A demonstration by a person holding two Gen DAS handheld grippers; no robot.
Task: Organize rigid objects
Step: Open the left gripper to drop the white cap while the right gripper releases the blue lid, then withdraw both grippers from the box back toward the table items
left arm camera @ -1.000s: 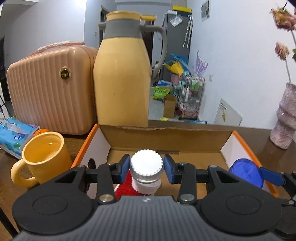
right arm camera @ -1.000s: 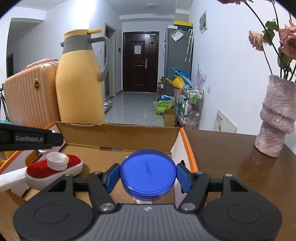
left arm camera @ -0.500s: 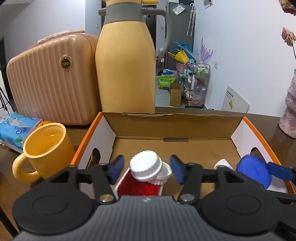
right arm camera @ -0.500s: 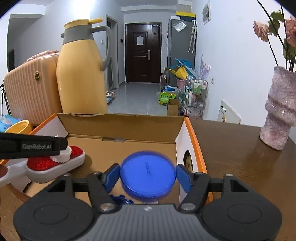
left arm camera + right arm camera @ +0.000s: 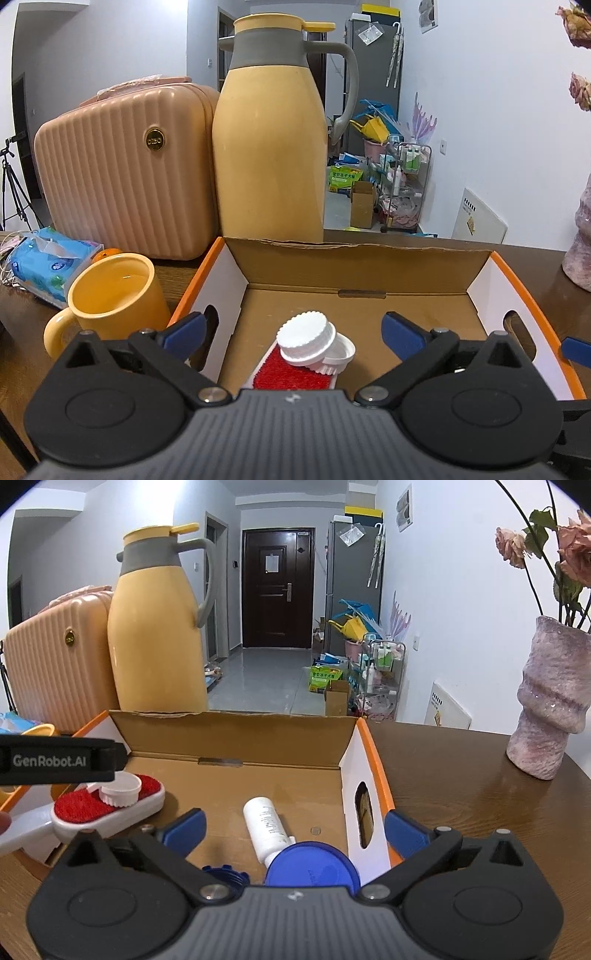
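An open cardboard box (image 5: 369, 273) with orange edges sits on the table under both grippers. My left gripper (image 5: 293, 328) has its jaws opening wide. A white ribbed cap (image 5: 306, 341) lies free between them on a red-and-white brush (image 5: 291, 373), tilted against a second white cap (image 5: 341, 352). My right gripper (image 5: 294, 827) is also opening. A blue round lid (image 5: 312, 866) lies loose below it on the box floor, next to a small white bottle (image 5: 266, 823) and a blue ribbed cap (image 5: 223, 872). The left gripper's finger (image 5: 55, 760) crosses the right wrist view above the brush (image 5: 110, 805).
A tall yellow thermos jug (image 5: 271, 147) and a pink ribbed case (image 5: 125, 173) stand behind the box. A yellow mug (image 5: 114, 295) and a tissue pack (image 5: 48, 262) are on its left. A pink vase (image 5: 550, 701) with flowers stands on the wooden table (image 5: 461, 794) to the right.
Both grippers went from shut on their objects to wide open. The white cap dropped onto the brush and the blue lid dropped to the box floor.
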